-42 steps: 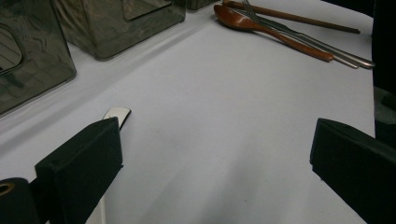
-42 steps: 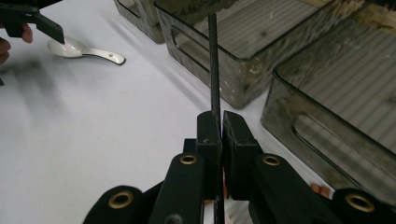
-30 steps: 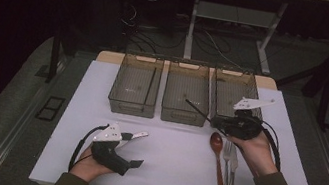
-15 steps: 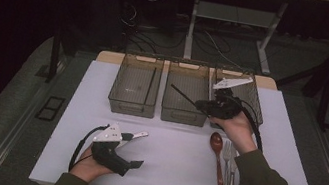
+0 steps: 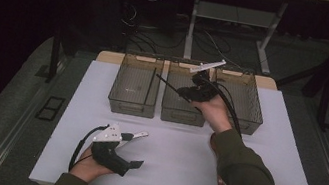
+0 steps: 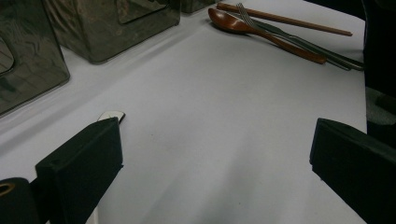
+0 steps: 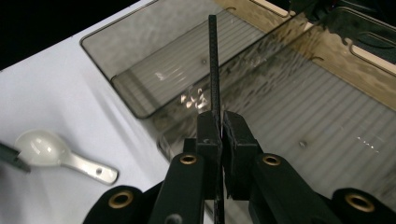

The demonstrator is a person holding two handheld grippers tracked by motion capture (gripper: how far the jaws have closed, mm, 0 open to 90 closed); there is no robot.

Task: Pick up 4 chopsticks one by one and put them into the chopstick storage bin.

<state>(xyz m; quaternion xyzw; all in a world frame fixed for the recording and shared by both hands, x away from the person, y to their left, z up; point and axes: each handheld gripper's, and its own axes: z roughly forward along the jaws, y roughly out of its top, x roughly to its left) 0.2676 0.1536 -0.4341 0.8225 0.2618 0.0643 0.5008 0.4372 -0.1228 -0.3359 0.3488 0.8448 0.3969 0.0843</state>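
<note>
One black chopstick (image 7: pixel 214 70), pinched near its end in my right gripper (image 7: pixel 220 122) above the middle bin (image 5: pixel 169 111), could swivel and miss; my left gripper (image 5: pixel 135 149) rests open.

The right gripper (image 5: pixel 180 91) is held raised on an outstretched forearm, its fingers (image 7: pixel 208 135) pressed together on a thin black stick (image 7: pixel 214 60) projecting beyond them. The left gripper (image 5: pixel 135 148) is rested low, fingers (image 6: pixel 79 161) spread wide apart, nothing between them.
</note>
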